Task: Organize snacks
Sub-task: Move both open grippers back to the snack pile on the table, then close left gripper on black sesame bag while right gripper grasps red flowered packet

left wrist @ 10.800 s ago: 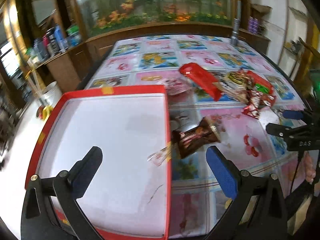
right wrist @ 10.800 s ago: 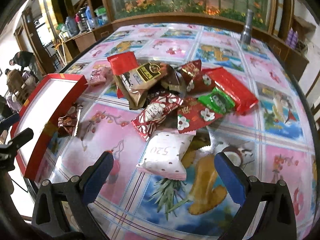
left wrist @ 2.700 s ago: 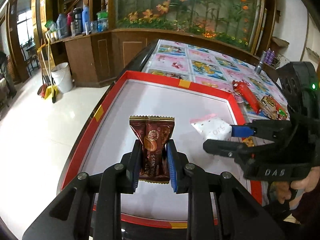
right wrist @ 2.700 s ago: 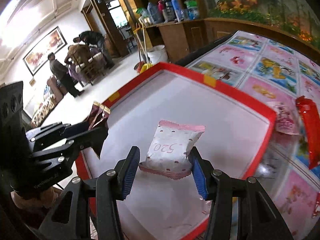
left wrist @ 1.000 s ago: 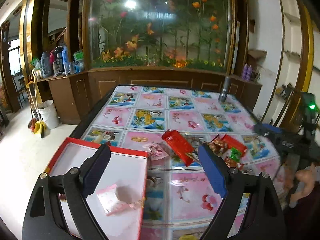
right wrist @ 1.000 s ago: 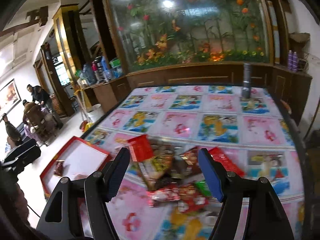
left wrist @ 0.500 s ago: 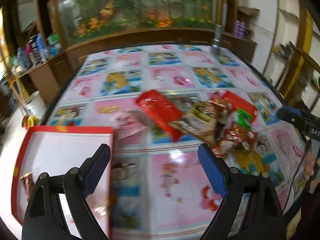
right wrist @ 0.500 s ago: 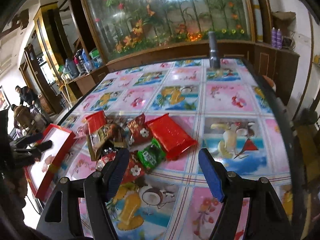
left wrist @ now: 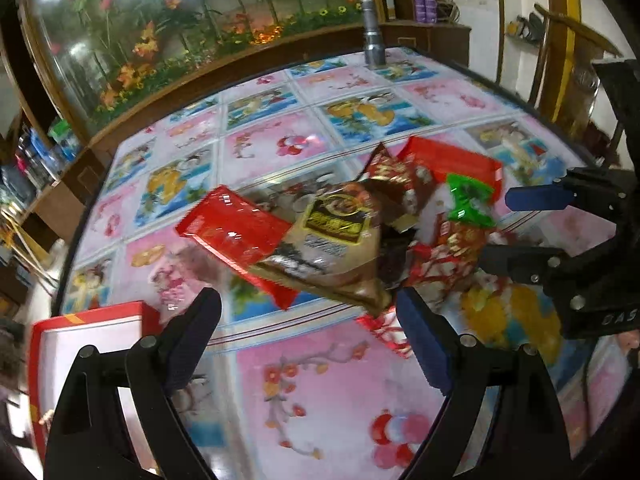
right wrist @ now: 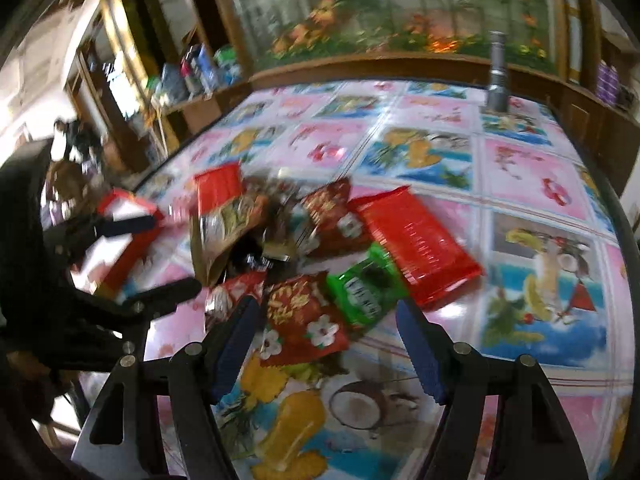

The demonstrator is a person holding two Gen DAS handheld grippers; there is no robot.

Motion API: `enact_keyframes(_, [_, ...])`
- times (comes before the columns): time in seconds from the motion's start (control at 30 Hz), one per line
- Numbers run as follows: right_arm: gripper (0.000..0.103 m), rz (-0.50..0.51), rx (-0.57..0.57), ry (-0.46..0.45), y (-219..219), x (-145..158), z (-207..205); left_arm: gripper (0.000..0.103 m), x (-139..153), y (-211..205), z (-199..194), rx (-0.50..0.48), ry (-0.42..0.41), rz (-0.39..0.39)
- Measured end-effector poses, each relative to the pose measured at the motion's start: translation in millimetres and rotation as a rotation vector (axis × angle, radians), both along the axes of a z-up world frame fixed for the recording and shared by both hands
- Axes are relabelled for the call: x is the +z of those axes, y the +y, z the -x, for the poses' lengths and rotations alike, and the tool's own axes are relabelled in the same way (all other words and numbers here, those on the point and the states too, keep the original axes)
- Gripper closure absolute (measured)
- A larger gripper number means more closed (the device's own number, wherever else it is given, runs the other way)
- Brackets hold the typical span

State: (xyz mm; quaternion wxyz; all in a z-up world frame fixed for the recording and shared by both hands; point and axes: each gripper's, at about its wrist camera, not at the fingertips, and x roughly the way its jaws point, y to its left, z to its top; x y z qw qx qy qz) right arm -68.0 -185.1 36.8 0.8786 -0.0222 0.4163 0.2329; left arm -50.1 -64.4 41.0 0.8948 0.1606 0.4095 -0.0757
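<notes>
A pile of snack packets lies on the patterned table. In the left wrist view my left gripper (left wrist: 308, 336) is open and empty, just short of a brown-gold packet (left wrist: 336, 248) and a red packet (left wrist: 236, 236). A green packet (left wrist: 468, 200) lies to the right, near my right gripper (left wrist: 516, 228). In the right wrist view my right gripper (right wrist: 324, 344) is open and empty above a red flowered packet (right wrist: 304, 320) and the green packet (right wrist: 364, 292). A long red packet (right wrist: 416, 244) lies behind. The red-rimmed tray (left wrist: 84, 340) sits at the left edge.
A metal cylinder (left wrist: 373, 44) stands at the table's far edge. A wooden cabinet with a flower display runs behind the table. The tray also shows in the right wrist view (right wrist: 128, 236), with my left gripper (right wrist: 160, 256) beside it. The table's right edge (right wrist: 624, 240) is close.
Both grippers have moved closer to the snack pile and lower over it. The left view has swung right, so the tray now sits at the lower left corner.
</notes>
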Motion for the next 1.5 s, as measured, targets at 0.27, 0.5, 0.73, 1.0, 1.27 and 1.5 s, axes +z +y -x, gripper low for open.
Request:
enact_keyframes(0.27, [0.051, 0.113, 0.021, 0.037, 31.8, -17.5, -13.0, 0.013, 16.3, 21.1, -11.2, -0.048, -0.002, -0.009])
enact_keyframes(0.5, [0.055, 0.058, -0.001, 0.032, 21.5, -17.0, -22.0, 0.013, 30.5, 11.1, -32.9, -0.104, 0.023, 0.044])
enact_keyframes(0.73, [0.056, 0.009, -0.019, 0.052, 9.6, -15.1, -25.0, 0.014, 2.6, -18.3, -55.8, -0.131, 0.138, 0.077])
enact_keyframes(1.0, [0.056, -0.034, -0.049, 0.079, 0.9, -14.0, -29.6, 0.026, -12.9, -19.5, -72.1, -0.129, 0.162, 0.104])
enact_keyframes(1.27, [0.056, -0.042, -0.053, 0.078, -0.8, -14.5, -29.9, 0.047, -19.4, -19.5, -74.1, -0.144, 0.162, 0.153])
enact_keyframes(1.5, [0.056, -0.025, -0.052, 0.064, 2.1, -14.7, -28.0, 0.053, -16.3, -15.1, -65.6, -0.119, 0.124, 0.184])
